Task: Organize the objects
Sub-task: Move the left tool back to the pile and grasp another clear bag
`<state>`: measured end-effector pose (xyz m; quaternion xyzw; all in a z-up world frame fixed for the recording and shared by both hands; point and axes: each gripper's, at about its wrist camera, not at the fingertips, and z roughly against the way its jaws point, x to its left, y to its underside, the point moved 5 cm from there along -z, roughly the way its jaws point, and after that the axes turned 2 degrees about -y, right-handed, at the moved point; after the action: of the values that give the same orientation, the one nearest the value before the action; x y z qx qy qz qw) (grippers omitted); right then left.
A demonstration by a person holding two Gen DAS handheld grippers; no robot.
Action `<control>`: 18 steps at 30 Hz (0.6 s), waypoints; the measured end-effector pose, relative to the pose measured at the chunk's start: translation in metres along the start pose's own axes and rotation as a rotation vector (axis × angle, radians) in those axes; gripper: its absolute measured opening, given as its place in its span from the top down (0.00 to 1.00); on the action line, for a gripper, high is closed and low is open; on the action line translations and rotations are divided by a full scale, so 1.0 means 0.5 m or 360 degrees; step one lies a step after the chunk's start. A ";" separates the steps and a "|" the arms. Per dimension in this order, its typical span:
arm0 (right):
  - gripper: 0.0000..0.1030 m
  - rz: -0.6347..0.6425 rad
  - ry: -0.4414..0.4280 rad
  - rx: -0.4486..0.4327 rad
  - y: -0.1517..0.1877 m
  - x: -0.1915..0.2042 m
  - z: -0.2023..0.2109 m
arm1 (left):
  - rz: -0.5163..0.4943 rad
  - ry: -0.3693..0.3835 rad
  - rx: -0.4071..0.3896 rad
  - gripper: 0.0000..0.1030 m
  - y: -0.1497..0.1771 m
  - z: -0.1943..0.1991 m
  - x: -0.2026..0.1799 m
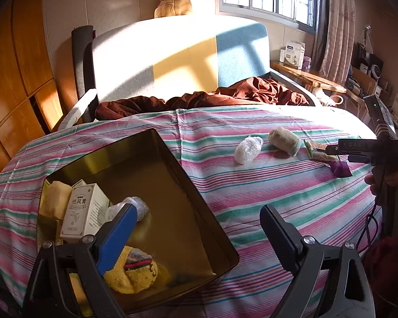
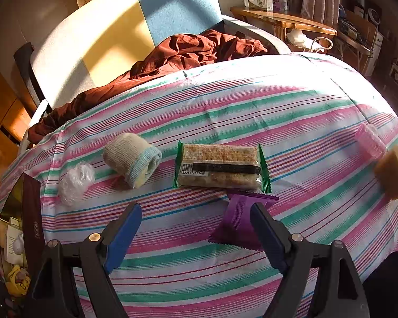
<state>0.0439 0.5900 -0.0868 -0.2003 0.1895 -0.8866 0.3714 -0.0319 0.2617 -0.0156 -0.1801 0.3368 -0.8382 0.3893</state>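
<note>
Right wrist view: right gripper (image 2: 196, 225) hangs wide open and empty over the striped sheet (image 2: 291, 111), purple packet (image 2: 238, 220) beside its right finger; best centre over it before closing, left gripper (image 1: 199, 228) empty above the tin (image 1: 188, 185).

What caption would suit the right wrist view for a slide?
Open right gripper above a purple packet, near a snack bar on the striped sheet.

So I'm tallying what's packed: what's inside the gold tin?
In the tin: a white medicine box, a crumpled plastic bag, a yellow sock, something pale yellow. The left gripper hides the near corner.
</note>
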 end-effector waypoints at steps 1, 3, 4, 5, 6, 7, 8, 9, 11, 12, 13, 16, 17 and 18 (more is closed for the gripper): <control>0.17 -0.0022 -0.0005 -0.0006 -0.001 -0.004 0.002 | -0.0025 0.0012 0.0009 0.08 -0.008 -0.008 -0.014; 0.17 -0.0082 -0.0006 -0.0022 -0.004 -0.018 0.009 | -0.0067 0.0038 0.0020 0.08 -0.028 -0.024 -0.040; 0.17 -0.0120 -0.0009 -0.0035 -0.006 -0.028 0.014 | -0.0085 0.0050 0.0027 0.08 -0.036 -0.033 -0.053; 0.17 -0.0169 -0.0017 -0.0053 -0.010 -0.039 0.019 | -0.0104 0.0061 0.0032 0.08 -0.046 -0.044 -0.066; 0.17 -0.0225 -0.0032 -0.0073 -0.014 -0.052 0.026 | -0.0121 0.0062 0.0037 0.08 -0.055 -0.055 -0.077; 0.17 -0.0284 -0.0049 -0.0095 -0.017 -0.066 0.032 | -0.0133 0.0056 0.0055 0.08 -0.063 -0.069 -0.087; 0.17 -0.0351 -0.0068 -0.0121 -0.021 -0.082 0.040 | -0.0137 0.0059 0.0082 0.08 -0.070 -0.085 -0.096; 0.17 -0.0415 -0.0086 -0.0145 -0.023 -0.097 0.047 | -0.0135 0.0076 0.0105 0.08 -0.078 -0.101 -0.106; 0.17 -0.0532 -0.0114 -0.0184 -0.026 -0.126 0.057 | -0.0128 0.0090 0.0138 0.08 -0.092 -0.134 -0.121; 0.17 -0.0586 -0.0129 -0.0197 -0.027 -0.139 0.061 | -0.0130 0.0087 0.0154 0.08 -0.098 -0.152 -0.127; 0.17 -0.0630 -0.0148 -0.0207 -0.027 -0.150 0.063 | -0.0132 0.0085 0.0168 0.08 -0.105 -0.170 -0.134; 0.17 -0.0725 -0.0192 -0.0224 -0.026 -0.170 0.066 | -0.0154 0.0072 0.0178 0.09 -0.127 -0.223 -0.153; 0.17 -0.0746 -0.0204 -0.0229 -0.026 -0.174 0.067 | -0.0173 0.0053 0.0188 0.09 -0.132 -0.241 -0.160; 0.17 -0.0764 -0.0216 -0.0237 -0.026 -0.178 0.068 | -0.0190 0.0037 0.0207 0.08 -0.138 -0.261 -0.166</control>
<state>0.1103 0.6575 -0.0708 -0.3253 0.1760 -0.9175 0.1465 -0.0895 0.4139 -0.0627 -0.1643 0.2748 -0.8821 0.3456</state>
